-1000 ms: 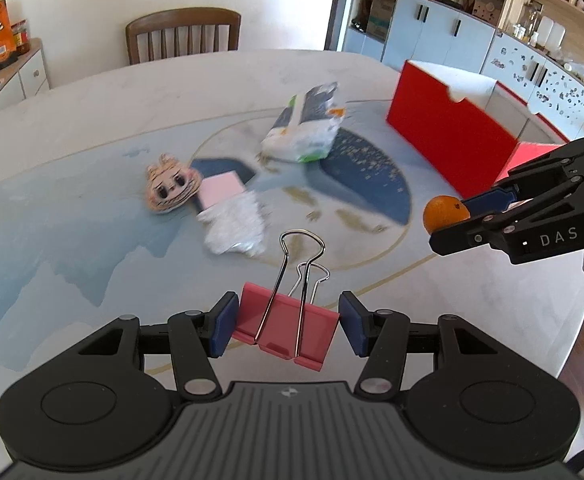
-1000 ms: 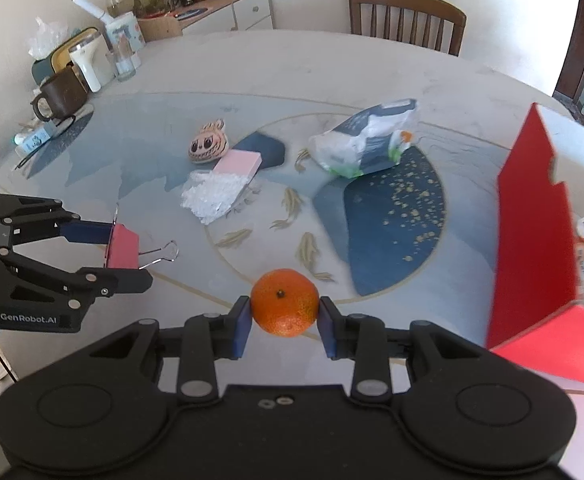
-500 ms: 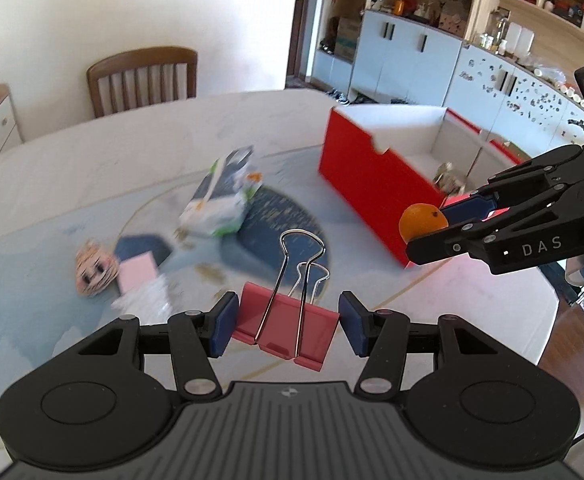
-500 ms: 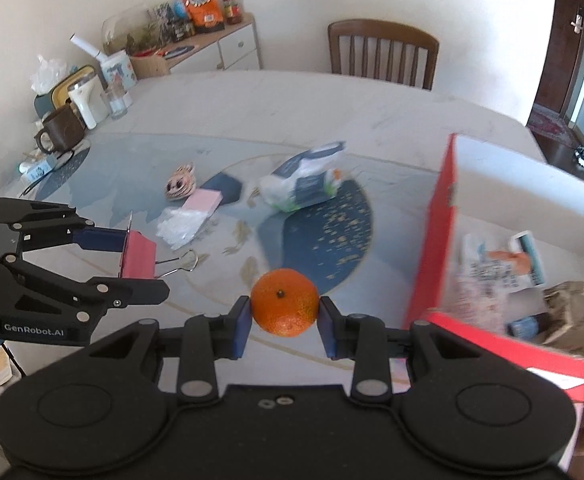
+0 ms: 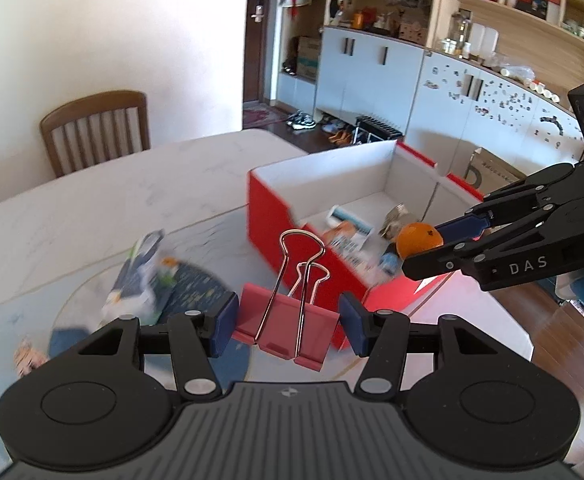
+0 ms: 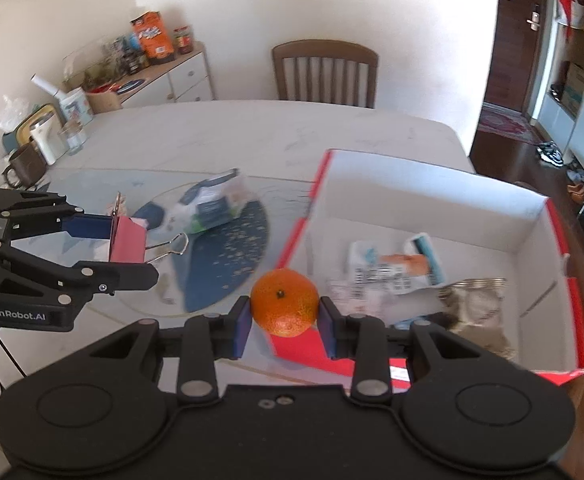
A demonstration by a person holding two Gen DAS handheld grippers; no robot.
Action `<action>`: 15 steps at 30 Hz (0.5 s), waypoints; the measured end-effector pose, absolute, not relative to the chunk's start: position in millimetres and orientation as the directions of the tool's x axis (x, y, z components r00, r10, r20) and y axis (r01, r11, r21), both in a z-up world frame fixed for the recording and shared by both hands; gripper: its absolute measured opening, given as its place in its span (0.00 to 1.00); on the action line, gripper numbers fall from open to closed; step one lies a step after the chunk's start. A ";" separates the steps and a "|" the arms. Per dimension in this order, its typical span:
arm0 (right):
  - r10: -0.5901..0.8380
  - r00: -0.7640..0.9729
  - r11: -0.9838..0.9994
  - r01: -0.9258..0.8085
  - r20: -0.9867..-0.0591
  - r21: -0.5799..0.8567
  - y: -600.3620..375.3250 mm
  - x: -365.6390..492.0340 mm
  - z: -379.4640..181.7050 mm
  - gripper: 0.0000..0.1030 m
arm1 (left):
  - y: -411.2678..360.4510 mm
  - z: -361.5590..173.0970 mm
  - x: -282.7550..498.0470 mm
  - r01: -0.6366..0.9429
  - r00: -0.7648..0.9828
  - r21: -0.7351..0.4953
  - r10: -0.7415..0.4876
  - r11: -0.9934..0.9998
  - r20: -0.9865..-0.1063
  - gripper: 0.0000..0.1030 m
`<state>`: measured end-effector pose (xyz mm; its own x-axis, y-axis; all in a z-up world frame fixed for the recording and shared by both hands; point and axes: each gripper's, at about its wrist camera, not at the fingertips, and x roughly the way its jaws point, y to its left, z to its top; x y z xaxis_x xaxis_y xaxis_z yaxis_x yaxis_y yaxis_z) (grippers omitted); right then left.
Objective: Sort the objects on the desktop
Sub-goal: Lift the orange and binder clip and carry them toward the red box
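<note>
My left gripper (image 5: 286, 324) is shut on a pink binder clip (image 5: 286, 330) with wire handles and holds it above the table; it also shows in the right wrist view (image 6: 130, 240). My right gripper (image 6: 284, 326) is shut on an orange mandarin (image 6: 284, 303) and holds it over the near wall of the red box (image 6: 547, 216). In the left wrist view the mandarin (image 5: 417, 240) hangs over the box (image 5: 268, 216). The box holds several packets and wrappers (image 6: 395, 264).
A snack bag (image 6: 212, 204) lies on the blue table mat (image 6: 228, 264). A small face toy (image 5: 26, 354) lies at the left. A mug, jar and containers (image 6: 40, 144) stand at the table's far left. A wooden chair (image 6: 325, 74) stands behind the table.
Both grippers have risen and swung right toward the red box with their loads. The mandarin now hangs over the box's near wall; the box's inside has come into view.
</note>
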<state>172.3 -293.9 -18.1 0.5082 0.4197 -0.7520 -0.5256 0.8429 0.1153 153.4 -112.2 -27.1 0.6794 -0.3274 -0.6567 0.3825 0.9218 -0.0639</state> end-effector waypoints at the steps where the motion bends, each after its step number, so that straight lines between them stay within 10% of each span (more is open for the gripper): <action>1: 0.417 0.512 0.846 -0.521 -0.751 0.114 -299.3 174.0 -18.1 0.34 | -118.3 -25.7 156.9 0.389 0.680 -0.061 -0.331 0.919 -0.655 0.52; 15: 0.380 0.540 0.878 -0.465 -0.751 0.111 -351.9 205.5 -27.5 0.34 | -180.4 -18.8 211.2 0.464 0.664 -0.028 -0.368 0.886 -0.651 0.52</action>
<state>205.5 -351.9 -27.5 0.5397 0.3803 -0.7511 -0.4651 0.8783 0.1105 211.2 -180.4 -18.8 0.6637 -0.3685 -0.6509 0.4637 0.8855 -0.0284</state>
